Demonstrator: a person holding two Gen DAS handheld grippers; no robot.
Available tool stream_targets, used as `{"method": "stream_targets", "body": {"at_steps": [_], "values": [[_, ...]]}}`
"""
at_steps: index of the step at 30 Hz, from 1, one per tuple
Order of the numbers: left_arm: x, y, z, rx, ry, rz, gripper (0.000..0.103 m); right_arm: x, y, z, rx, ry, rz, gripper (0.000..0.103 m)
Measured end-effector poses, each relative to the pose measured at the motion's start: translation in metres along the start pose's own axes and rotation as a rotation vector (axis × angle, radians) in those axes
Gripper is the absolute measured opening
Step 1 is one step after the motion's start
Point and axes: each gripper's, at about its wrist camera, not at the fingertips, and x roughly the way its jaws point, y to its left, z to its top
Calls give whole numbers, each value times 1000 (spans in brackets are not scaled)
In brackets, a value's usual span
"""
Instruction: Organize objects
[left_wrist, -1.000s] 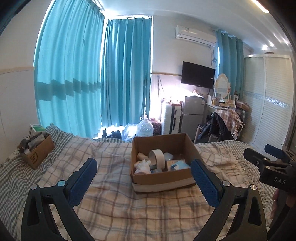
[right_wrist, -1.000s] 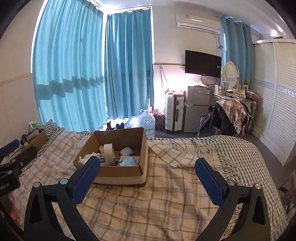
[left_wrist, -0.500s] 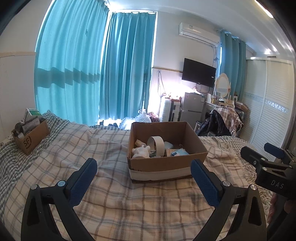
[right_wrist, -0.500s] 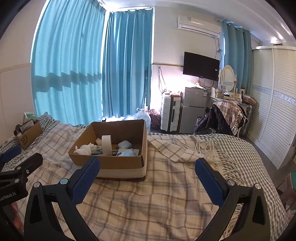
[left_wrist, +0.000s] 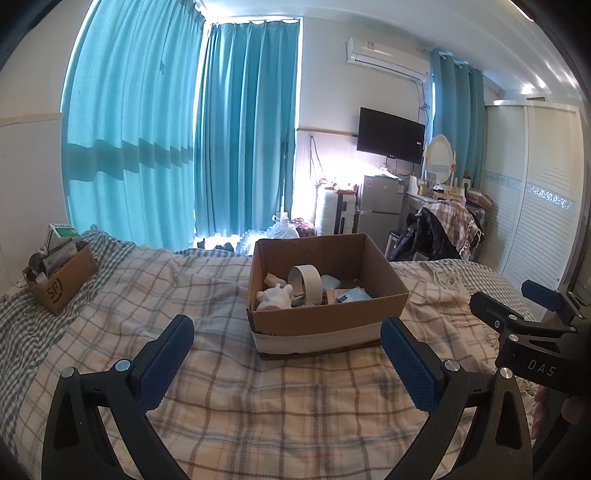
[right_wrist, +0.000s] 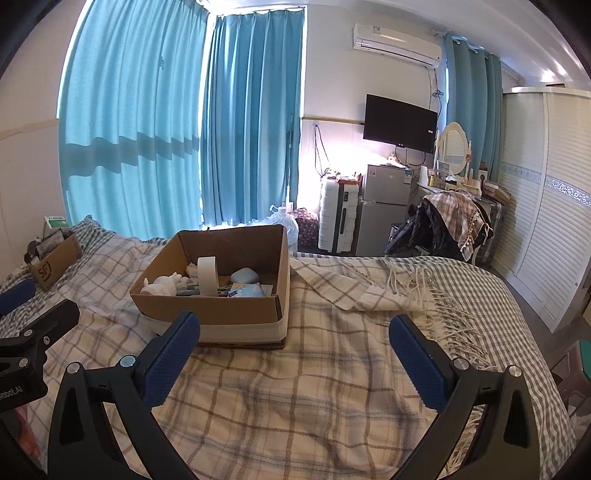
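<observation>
An open cardboard box (left_wrist: 325, 317) sits on the plaid blanket of the bed; it also shows in the right wrist view (right_wrist: 236, 314). Inside are a white figurine (left_wrist: 273, 299), a roll of white tape (left_wrist: 308, 282), a light blue pouch (right_wrist: 243, 275) and a blue packet (left_wrist: 351, 295). My left gripper (left_wrist: 286, 363) is open and empty, low over the blanket just before the box. My right gripper (right_wrist: 295, 356) is open and empty, in front of and to the right of the box.
A smaller cardboard box (left_wrist: 61, 278) full of items stands at the bed's far left. A fringed cream throw (right_wrist: 388, 291) lies right of the box. Beyond the bed are blue curtains, a fridge (right_wrist: 384, 206), a suitcase, a clothes-covered chair and a white wardrobe.
Both grippers have dropped lower and come a little closer to the box, which now looks larger. Both stay open and empty.
</observation>
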Motion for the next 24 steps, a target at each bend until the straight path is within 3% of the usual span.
{"method": "stream_targets", "body": {"at_steps": [24], "values": [[7,6,-5,1,17,18,103,4,3,-4,-8,21,7,103]]}}
